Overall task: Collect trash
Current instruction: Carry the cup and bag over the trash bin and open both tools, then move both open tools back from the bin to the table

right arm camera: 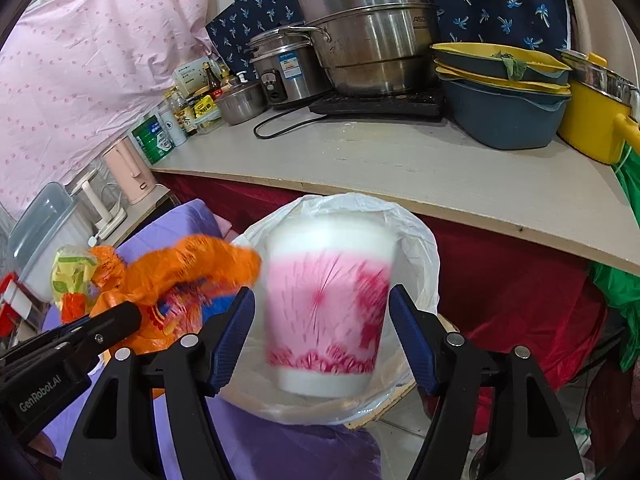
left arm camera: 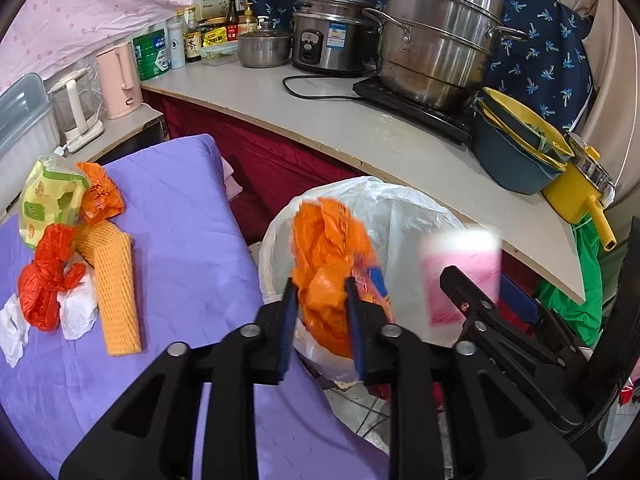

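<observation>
At 9 o'clock in the left wrist view, on the purple cloth (left arm camera: 176,216): a yellow-green wrapper (left arm camera: 48,196), a small orange bag (left arm camera: 100,194), a red bag (left arm camera: 46,280), white tissue (left arm camera: 78,312) and an orange foam sleeve (left arm camera: 114,292), all bunched together and touching. At 6 o'clock, left hand-held gripper (left arm camera: 322,300) clamped on a crumpled orange bag (left arm camera: 332,256), held over the white-lined bin (left arm camera: 400,208) just off the cloth's edge. At 3 o'clock, blurred, a pink-and-white cup (left arm camera: 460,268) beside the right hand-held gripper's black fingers (left arm camera: 464,288).

In the right wrist view, orange bag (right arm camera: 192,264) at 9 o'clock, cup (right arm camera: 326,312) at centre between the blue pads (right arm camera: 230,340) of the right hand-held gripper (right arm camera: 322,336); jaws apart, gaps showing on both sides of the motion-blurred cup, over the bin (right arm camera: 420,248). Beyond, at 12 o'clock, a tabletop (right arm camera: 400,164) carrying steel pots (right arm camera: 372,40), a rice cooker (right arm camera: 284,72) and stacked basins (right arm camera: 504,100).
</observation>
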{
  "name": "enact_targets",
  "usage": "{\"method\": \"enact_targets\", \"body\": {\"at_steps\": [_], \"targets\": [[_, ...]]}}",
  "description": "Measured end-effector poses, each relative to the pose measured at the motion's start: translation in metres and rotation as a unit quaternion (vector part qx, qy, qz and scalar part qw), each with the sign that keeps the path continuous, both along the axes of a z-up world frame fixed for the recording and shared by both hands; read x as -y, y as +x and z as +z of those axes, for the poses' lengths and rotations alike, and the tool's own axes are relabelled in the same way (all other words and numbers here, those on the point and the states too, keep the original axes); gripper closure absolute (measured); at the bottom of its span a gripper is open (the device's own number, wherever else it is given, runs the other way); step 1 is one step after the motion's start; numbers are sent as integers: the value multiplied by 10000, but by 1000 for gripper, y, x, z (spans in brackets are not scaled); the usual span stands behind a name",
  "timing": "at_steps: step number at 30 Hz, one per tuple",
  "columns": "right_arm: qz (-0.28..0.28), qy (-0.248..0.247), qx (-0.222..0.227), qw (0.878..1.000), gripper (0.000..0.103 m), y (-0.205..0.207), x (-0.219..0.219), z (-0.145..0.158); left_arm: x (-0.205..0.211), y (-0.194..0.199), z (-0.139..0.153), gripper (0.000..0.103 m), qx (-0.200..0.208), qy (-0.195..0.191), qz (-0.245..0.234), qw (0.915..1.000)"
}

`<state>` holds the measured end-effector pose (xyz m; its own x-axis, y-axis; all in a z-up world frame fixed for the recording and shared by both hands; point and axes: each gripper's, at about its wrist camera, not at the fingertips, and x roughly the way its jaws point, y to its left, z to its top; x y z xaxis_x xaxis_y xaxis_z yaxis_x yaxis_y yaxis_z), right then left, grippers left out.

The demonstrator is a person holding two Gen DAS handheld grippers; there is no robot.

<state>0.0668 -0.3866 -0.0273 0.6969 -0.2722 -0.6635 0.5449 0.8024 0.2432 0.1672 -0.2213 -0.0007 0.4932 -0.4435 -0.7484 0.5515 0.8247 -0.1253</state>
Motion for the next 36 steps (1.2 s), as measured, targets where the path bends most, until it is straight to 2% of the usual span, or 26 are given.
{"method": "enact_targets", "body": {"at_steps": [1, 4, 11, 20, 24, 31, 36], "targets": [[-20, -28, -2, 10000, 34, 1, 1, 2, 0, 2, 0, 65, -6, -9, 32, 10000], [-62, -54, 43, 10000, 32, 2, 4, 11, 1, 8, 4, 58, 36, 7, 71, 10000], [-110, -83, 116, 9998, 30, -6, -1, 32, -14, 11, 13, 56, 97, 61, 122, 9999], [42, -290, -30, 9996, 29, -23, -44, 55, -59, 1, 25, 56, 369, 264, 319, 9985], [18, -250, 44, 9997, 29, -33, -59, 63, -76, -4, 30, 56, 483, 374, 406, 9973], [30, -234, 77, 9997, 29, -43, -71, 69, -100, -8, 40, 56, 718, 428, 616, 9946], [-3, -170, 132, 9998, 29, -49, -71, 72, -110, -11, 41, 56, 699, 403, 660, 9946]]}}
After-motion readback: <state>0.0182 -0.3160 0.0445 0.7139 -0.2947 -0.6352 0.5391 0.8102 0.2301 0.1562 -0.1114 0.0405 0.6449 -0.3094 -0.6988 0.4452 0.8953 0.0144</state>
